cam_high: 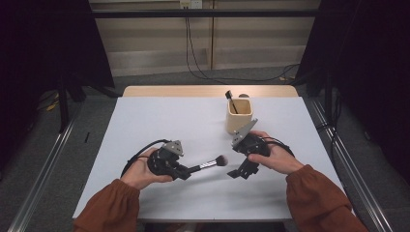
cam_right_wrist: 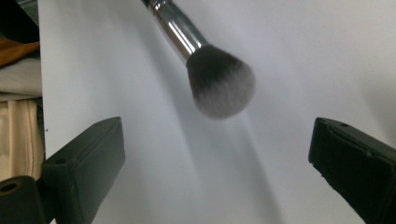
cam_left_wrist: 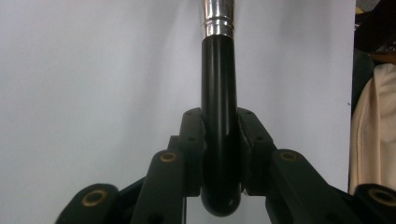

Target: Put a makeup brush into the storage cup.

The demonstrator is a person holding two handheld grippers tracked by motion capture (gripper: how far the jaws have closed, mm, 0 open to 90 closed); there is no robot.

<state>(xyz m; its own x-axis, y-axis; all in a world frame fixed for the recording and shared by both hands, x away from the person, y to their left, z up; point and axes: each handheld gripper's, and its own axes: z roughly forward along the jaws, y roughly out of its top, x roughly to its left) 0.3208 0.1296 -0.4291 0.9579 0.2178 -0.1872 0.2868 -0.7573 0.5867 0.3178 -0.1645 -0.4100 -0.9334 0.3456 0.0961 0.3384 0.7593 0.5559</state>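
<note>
Left hand [cam_high: 140, 171]: comes in from the bottom left in a rust-coloured sleeve and grips the left gripper over the near left part of the tabletop [cam_high: 159, 121].
Left gripper [cam_high: 186, 172]: points toward the right; its fingers [cam_left_wrist: 191, 140] are clamped on the black handle of the makeup brush. In the left gripper view the handle runs straight up between them, its rounded butt end sticking out below the clamp.
Makeup brush [cam_high: 209, 164]: held roughly level and slightly tilted up toward the right, above the light grey tabletop. Black handle, then a silver ferrule, then a rounded tuft of dark bristles with paler tips, which points toward the right gripper. The high view shows its shadow on the tabletop beneath it.
Right gripper [cam_high: 236, 174]: held just beyond the bristle end, aimed toward the near left. Its fingers [cam_right_wrist: 84, 158] stand wide apart, and in the right gripper view the brush head hangs between and beyond them, touching neither.
Right hand [cam_high: 275, 157]: wraps the gripper body from the right; the sleeve enters at the bottom right.
Cup [cam_high: 239, 116]: a cream, square-sided holder standing upright on the far right of the tabletop, behind the right gripper.
Stick in cup [cam_high: 230, 100]: a dark slim item leans out of the holder; what it is cannot be told.
</note>
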